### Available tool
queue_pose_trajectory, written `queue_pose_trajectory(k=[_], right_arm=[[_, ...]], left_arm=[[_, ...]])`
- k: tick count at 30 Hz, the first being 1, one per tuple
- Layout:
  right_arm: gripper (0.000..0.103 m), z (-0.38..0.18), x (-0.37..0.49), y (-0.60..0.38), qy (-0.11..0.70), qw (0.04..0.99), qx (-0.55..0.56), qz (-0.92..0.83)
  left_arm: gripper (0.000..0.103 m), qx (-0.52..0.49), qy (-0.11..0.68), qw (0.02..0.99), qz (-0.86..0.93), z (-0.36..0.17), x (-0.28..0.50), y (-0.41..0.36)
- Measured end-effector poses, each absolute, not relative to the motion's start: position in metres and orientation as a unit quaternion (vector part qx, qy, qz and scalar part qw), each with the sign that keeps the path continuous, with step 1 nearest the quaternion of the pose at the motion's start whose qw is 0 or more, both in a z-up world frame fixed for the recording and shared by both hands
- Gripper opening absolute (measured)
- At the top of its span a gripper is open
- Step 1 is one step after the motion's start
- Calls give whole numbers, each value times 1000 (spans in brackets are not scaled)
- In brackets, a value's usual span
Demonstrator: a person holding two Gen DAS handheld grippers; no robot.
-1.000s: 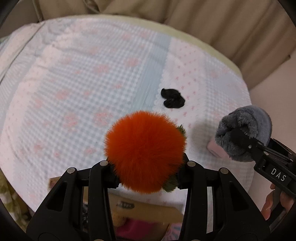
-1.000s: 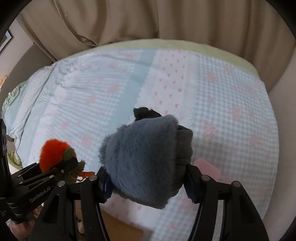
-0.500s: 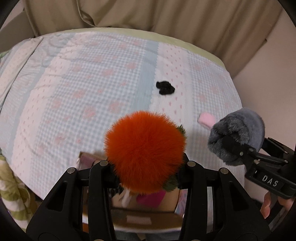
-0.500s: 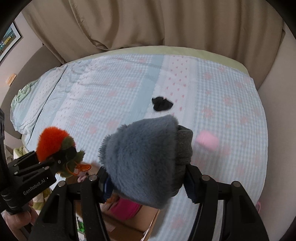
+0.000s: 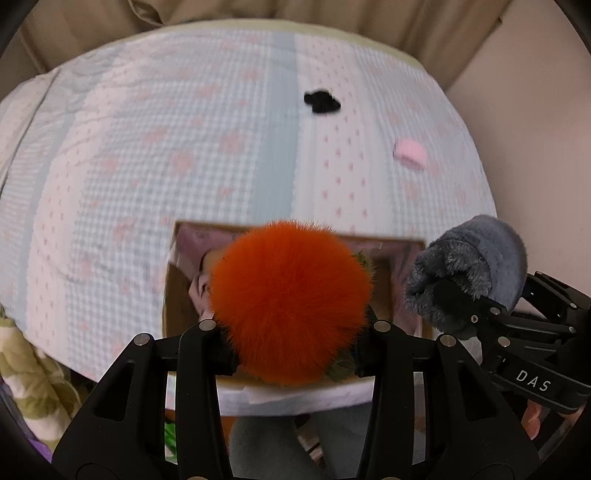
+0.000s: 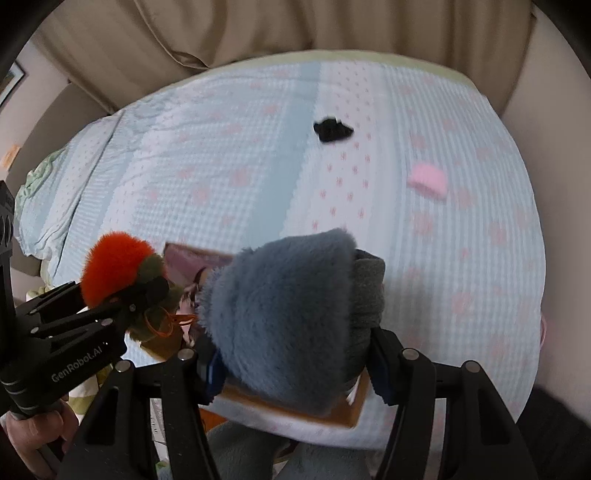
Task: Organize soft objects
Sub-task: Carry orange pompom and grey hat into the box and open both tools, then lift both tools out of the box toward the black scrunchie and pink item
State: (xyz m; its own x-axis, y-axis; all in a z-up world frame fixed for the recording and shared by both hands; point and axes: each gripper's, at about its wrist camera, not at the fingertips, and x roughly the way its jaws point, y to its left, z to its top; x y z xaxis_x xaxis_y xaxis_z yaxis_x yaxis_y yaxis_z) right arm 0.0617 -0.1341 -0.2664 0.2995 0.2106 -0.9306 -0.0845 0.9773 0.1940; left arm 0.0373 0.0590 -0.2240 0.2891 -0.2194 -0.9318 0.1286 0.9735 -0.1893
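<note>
My left gripper [image 5: 291, 328] is shut on a fluffy orange pompom [image 5: 291, 302] with green trim, held above an open cardboard box [image 5: 173, 288]. It also shows in the right wrist view [image 6: 118, 266]. My right gripper [image 6: 291, 354] is shut on a grey plush item [image 6: 284, 302], also over the box [image 6: 347, 410]; it shows at the right in the left wrist view [image 5: 469, 266]. A black soft item [image 5: 321, 101] [image 6: 332, 129] and a pink one [image 5: 410, 155] [image 6: 428, 181] lie on the bed.
The bed [image 5: 147, 147] has a pale blue and pink checked cover. Beige curtains [image 6: 295, 29] hang behind it. A green patterned blanket [image 5: 26, 369] lies at the lower left. The box holds pink things, mostly hidden.
Both grippers have pulled back from the bed with their items. The cardboard box has come into view beneath them, and the black and pink items look farther away.
</note>
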Motion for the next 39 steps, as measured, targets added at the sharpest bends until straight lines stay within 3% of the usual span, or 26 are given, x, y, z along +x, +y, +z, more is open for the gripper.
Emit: queue_pose_trajectory(k=[15,27,29,30,31,33,39], right_arm=[[58,-356,26,-116,641,761,96,20],[60,-397,34,-123,672,726,145,-10],[66,-398,36,-123,673,726,141,-19],[74,-398,37,-123,672,726,145,-19],[88,-399,37,-123,672,725,149,-20],[103,-396,38,-123,665,731,153,-19],[103,-384,44,-127,648,745,158,-15]], left_arm=[[38,20,651,743,-153,-331,23,60],[39,57,660,732,-159,-357,35,51],[56,70,654,736,-161,-355,35,48],[83,75,653,736,-162,-355,35,46],[102,78,652,737,-162,-354,35,45],[103,84,648,739,-162,-352,35,45],[103,75,657,735,-150,-349,36,55]])
